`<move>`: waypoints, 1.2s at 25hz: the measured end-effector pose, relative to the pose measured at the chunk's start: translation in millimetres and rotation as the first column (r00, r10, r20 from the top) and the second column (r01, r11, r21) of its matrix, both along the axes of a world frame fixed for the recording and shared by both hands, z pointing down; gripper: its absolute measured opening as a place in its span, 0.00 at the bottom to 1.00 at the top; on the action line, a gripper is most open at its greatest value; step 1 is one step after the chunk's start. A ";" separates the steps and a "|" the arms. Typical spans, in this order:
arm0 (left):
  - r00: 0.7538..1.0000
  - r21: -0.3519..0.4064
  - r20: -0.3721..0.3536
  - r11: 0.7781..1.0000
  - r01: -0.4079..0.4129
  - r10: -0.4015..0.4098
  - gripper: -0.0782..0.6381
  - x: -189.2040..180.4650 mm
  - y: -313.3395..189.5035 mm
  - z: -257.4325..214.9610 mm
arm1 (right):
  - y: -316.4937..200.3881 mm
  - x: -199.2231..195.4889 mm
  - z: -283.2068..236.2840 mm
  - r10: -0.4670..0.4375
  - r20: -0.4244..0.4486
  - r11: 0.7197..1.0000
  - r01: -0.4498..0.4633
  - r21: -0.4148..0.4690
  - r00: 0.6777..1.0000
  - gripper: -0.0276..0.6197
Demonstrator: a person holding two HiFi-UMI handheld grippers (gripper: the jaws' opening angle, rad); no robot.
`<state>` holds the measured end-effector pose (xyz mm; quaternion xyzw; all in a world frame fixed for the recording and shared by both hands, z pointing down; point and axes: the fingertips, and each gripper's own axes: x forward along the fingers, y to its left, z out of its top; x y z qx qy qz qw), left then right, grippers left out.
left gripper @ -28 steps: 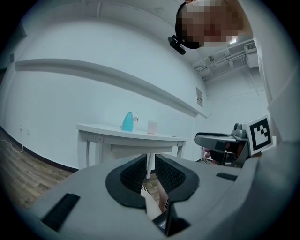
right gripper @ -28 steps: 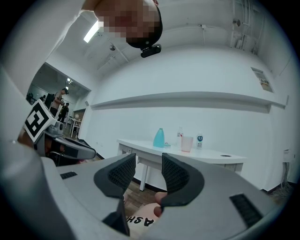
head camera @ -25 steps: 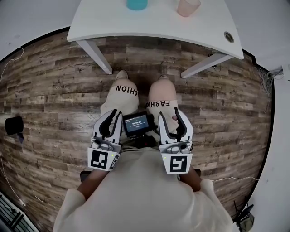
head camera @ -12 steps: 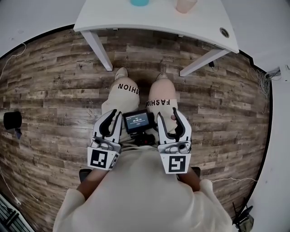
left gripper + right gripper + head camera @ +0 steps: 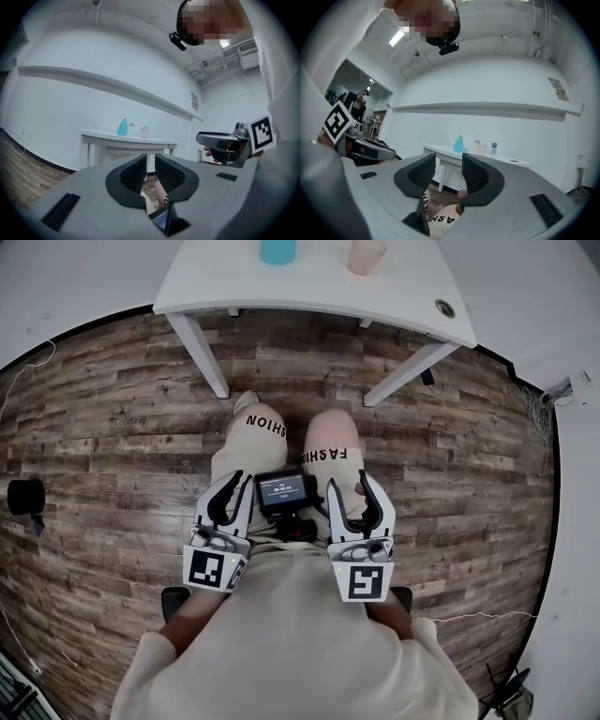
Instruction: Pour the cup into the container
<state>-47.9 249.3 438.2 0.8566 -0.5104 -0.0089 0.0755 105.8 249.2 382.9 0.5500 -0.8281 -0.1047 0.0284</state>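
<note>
Left gripper (image 5: 234,491) and right gripper (image 5: 351,493) have edged toward the table (image 5: 309,287) at twelve o'clock, jaws apart and empty.

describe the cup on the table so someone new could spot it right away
Start at the white table at the top of the head view, standing on the wood floor. On its top, the cup stands to the right of the container. The cup is pale pink and tapered, whereas the container is teal.
</note>
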 end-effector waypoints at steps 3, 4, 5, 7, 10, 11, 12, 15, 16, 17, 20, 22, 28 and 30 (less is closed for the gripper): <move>1.000 0.000 0.005 1.000 -0.015 0.015 0.20 8.5 -3.4 -0.2 | -1.3 8.7 -2.3 0.015 -0.004 1.000 -0.015 0.009 1.000 0.32; 1.000 -0.004 0.009 1.000 -0.022 0.022 0.20 11.4 -4.7 1.1 | -2.6 11.5 -2.9 0.020 0.000 1.000 -0.020 0.011 1.000 0.32; 0.999 -0.009 0.014 1.000 -0.029 0.030 0.20 14.3 -5.5 2.7 | -3.5 14.5 -3.1 0.024 0.003 1.000 -0.024 0.014 1.000 0.32; 0.999 -0.015 0.024 0.999 -0.040 0.040 0.20 19.2 -6.2 5.2 | -3.9 20.7 -1.8 0.034 0.006 0.999 -0.034 0.017 0.999 0.32; 0.999 -0.012 0.033 0.999 -0.043 0.043 0.20 23.4 -3.4 3.5 | -1.0 29.2 -1.4 0.048 0.017 0.999 -0.048 0.018 0.999 0.32; 0.998 -0.008 0.037 0.999 -0.042 0.042 0.20 24.7 -1.3 1.8 | 0.9 31.5 -2.1 0.050 0.021 0.998 -0.051 0.021 0.999 0.32; 0.998 -0.004 0.040 0.999 -0.041 0.041 0.20 26.2 1.1 0.0 | 3.0 33.7 -2.6 0.051 0.022 0.998 -0.051 0.025 0.998 0.32; 0.998 0.000 0.049 0.999 -0.038 0.038 0.20 27.7 6.3 -3.8 | 5.8 36.9 -1.9 0.048 0.020 0.998 -0.048 0.028 0.999 0.32; 0.998 -0.002 0.051 0.999 -0.036 0.037 0.20 26.1 6.7 -4.0 | 4.8 36.1 -1.8 0.046 0.024 0.998 -0.047 0.028 0.999 0.32; 0.998 -0.006 0.053 0.999 -0.034 0.034 0.20 24.0 6.7 -3.6 | 3.7 35.2 -1.3 0.045 0.028 0.999 -0.045 0.026 0.999 0.32; 0.998 -0.018 0.055 1.000 -0.020 0.021 0.20 19.7 7.1 -0.4 | 3.3 37.1 5.3 0.037 0.028 0.999 -0.037 0.004 0.999 0.32; 0.999 -0.029 0.050 1.000 -0.006 0.008 0.20 15.7 2.5 2.8 | -0.8 37.1 9.1 0.029 0.020 1.000 -0.029 -0.002 0.999 0.32; 0.999 -0.051 0.045 0.998 0.026 -0.024 0.20 2.3 -15.2 13.5 | -20.4 35.7 22.1 0.022 -0.001 1.000 -0.022 -0.022 1.000 0.32; 0.998 -0.051 0.044 0.998 0.038 -0.036 0.20 -2.7 -19.9 15.3 | -26.8 34.6 22.0 0.024 0.008 1.000 -0.024 -0.017 1.000 0.32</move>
